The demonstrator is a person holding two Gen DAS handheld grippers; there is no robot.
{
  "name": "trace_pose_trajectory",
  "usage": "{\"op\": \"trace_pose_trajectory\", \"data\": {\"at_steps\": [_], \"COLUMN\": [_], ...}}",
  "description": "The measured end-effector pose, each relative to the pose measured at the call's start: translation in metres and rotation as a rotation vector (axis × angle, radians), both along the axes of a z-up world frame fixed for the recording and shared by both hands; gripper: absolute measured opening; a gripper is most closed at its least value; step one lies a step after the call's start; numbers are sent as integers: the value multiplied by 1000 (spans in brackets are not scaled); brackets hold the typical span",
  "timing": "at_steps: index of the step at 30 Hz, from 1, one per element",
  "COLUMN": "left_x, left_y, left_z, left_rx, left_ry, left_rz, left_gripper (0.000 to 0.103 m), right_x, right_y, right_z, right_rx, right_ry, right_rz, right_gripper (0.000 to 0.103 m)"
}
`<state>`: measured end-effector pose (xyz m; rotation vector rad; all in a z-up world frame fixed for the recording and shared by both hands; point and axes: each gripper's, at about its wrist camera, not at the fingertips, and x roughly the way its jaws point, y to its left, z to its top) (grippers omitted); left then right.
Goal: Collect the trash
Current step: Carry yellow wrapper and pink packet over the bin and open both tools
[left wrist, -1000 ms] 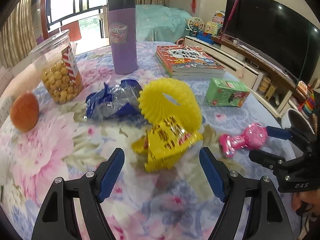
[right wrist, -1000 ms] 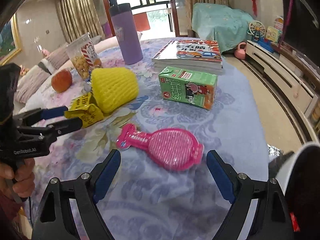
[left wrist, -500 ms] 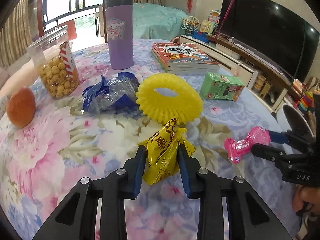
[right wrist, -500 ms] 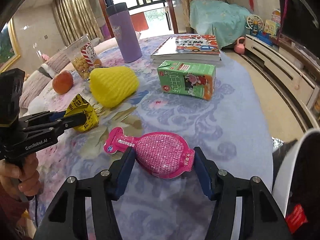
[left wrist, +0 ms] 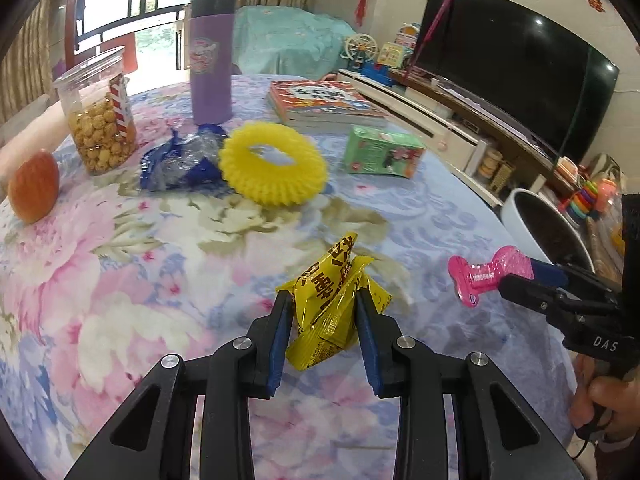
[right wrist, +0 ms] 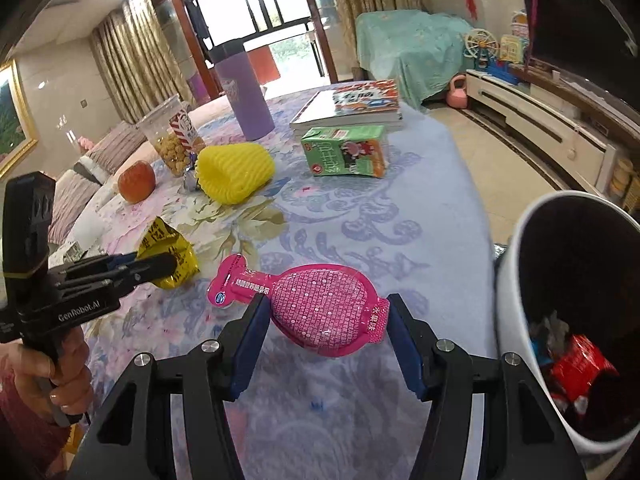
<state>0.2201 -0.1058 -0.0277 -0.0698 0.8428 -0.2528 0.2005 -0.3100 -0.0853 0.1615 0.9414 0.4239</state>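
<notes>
My left tool (left wrist: 323,320) clamps the crumpled yellow wrapper (left wrist: 332,300) and my right tool (right wrist: 326,330) the pink pouch (right wrist: 320,312) above the worktop's (right wrist: 420,240) near edge, beside the bin (right wrist: 516,280), where either slippery film could slide free and drop short.

Daylight was admitted through a barred window (left wrist: 120,4) hung with gold curtains (right wrist: 120,60). A dark television (left wrist: 516,72) was mounted above a white cabinet (right wrist: 540,128); the floor (right wrist: 480,148) was tiled.

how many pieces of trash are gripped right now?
2. The yellow wrapper is pinched in the left gripper, and the pink pouch in the right gripper, beside the bin.
</notes>
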Motion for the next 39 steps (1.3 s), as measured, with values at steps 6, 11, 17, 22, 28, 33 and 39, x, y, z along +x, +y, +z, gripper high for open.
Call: {"op": "trace_pose_trajectory", "data": {"at_steps": [6, 11, 17, 22, 28, 33, 39], "left_x": [-12, -22, -28, -31, -34, -33, -32], "left_y": [-16, -32, -50, -65, -84, -100, -120], "left_z": [4, 6, 12, 18, 23, 26, 32], "left_rx": [-6, 0, 1, 2, 12, 17, 25], "left_ry": [-1, -1, -9, -20, -29, -32, -40], "left_rz": [-31, -63, -99, -127, -165, -197, -233], "left_gripper": [31, 31, 31, 31, 31, 31, 31], "right_x": [-15, -25, -36, -43, -50, -53, -56], "right_y": [-20, -36, -55, -72, -94, -114, -130], "right_z": [6, 11, 17, 24, 29, 30, 33], "right_rx": [14, 18, 24, 27, 27, 33, 28], "right_ry": [-7, -14, -22, -38, -52, -54, -64], "right_rz": [-44, -81, -116, -147, -187, -220, -249], "right_gripper": [60, 60, 60, 60, 60, 60, 60]}}
